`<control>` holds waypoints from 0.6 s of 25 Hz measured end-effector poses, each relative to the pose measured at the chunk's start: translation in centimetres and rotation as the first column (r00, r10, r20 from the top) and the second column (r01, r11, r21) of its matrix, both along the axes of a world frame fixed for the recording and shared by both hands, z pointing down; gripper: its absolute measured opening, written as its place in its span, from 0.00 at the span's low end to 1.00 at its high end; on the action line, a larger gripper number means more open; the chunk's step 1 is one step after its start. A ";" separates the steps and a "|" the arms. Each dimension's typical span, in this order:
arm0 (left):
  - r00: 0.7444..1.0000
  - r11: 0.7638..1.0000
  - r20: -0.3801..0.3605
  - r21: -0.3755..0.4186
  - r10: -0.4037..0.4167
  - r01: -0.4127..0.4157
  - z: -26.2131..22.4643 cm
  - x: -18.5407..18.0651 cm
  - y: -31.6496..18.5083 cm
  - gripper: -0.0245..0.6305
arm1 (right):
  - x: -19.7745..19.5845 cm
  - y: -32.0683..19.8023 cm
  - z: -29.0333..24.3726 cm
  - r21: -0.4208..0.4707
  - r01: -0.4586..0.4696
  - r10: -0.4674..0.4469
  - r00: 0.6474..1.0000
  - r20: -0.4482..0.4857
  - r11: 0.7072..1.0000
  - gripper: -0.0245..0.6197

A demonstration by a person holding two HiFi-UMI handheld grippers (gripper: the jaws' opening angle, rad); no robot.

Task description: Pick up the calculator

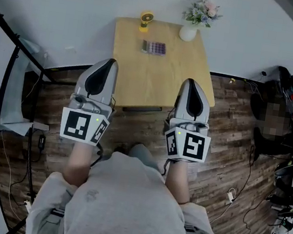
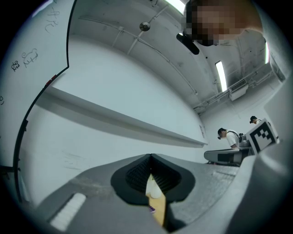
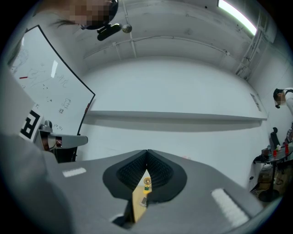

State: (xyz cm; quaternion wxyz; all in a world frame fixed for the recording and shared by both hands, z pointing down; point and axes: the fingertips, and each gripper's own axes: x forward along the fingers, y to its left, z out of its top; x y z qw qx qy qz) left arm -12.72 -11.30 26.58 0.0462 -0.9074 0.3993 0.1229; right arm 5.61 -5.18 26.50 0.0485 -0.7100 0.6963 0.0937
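Nearest, both tools are held ahead of the person's body. The left gripper (image 1: pixel 108 63) and right gripper (image 1: pixel 191 83) are both clenched and empty, jaws meeting at the tips in each gripper view. Their tips sit about over the near edge of the table (image 1: pixel 162 83).

The calculator (image 1: pixel 154 48) lies flat on the far half of the table, near the middle. It is untouched and well apart from both grippers.

Recommended: choose one gripper, open its jaws before arrival and tip it downward, since both views now face mostly wall. The calculator is thin, so it probably needs a low pinch across its short sides.

The bare tabletop in front of it gives a free approach. Beyond it, keep off the fan (image 1: pixel 145 20) close behind and the vase (image 1: pixel 188 34) at the far right corner.
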 end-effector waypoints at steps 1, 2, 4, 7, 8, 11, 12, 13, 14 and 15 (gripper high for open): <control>1.000 1.000 -0.001 -0.003 0.000 0.000 0.1 0.0 -0.2 0.04 | 0.0 -0.1 0.1 -0.002 -0.003 0.003 1.000 0.000 1.000 0.04; 1.000 1.000 -0.002 -0.005 0.000 0.000 0.2 -0.1 -0.3 0.05 | 0.1 -0.2 0.2 -0.004 -0.006 0.006 1.000 0.001 1.000 0.04; 1.000 1.000 -0.002 -0.008 -0.002 0.002 0.3 -0.1 -0.7 0.05 | 0.4 -0.5 0.3 -0.008 -0.011 0.011 1.000 0.004 1.000 0.04; 1.000 1.000 -0.002 -0.011 -0.009 0.009 0.5 0.0 -1.5 0.04 | 0.8 -1.3 0.3 -0.005 -0.014 0.014 1.000 0.003 1.000 0.04; 1.000 1.000 -0.001 -0.010 -0.012 0.012 0.4 0.0 -1.8 0.05 | 0.9 -1.6 0.3 -0.003 -0.013 0.013 1.000 0.003 1.000 0.04; 1.000 1.000 0.000 -0.007 -0.020 0.020 0.4 0.2 -3.1 0.04 | 1.1 -3.1 0.3 0.001 -0.002 0.002 1.000 0.004 1.000 0.04; 1.000 1.000 0.000 -0.007 -0.022 0.022 0.4 0.3 -3.6 0.05 | 1.1 -3.6 0.3 0.002 0.002 -0.002 1.000 0.004 1.000 0.04; 1.000 1.000 0.001 -0.007 -0.025 0.025 0.3 0.4 -4.1 0.05 | 1.2 -4.2 0.3 0.002 0.007 -0.007 1.000 0.004 1.000 0.04; 1.000 1.000 0.001 -0.007 -0.027 0.027 0.3 0.6 -4.7 0.04 | 1.4 -4.9 0.2 0.002 0.011 -0.011 1.000 0.004 1.000 0.04; 1.000 1.000 0.002 -0.006 -0.029 0.029 0.2 0.8 -5.2 0.04 | 1.6 -5.5 0.2 0.003 0.014 -0.014 1.000 0.005 1.000 0.04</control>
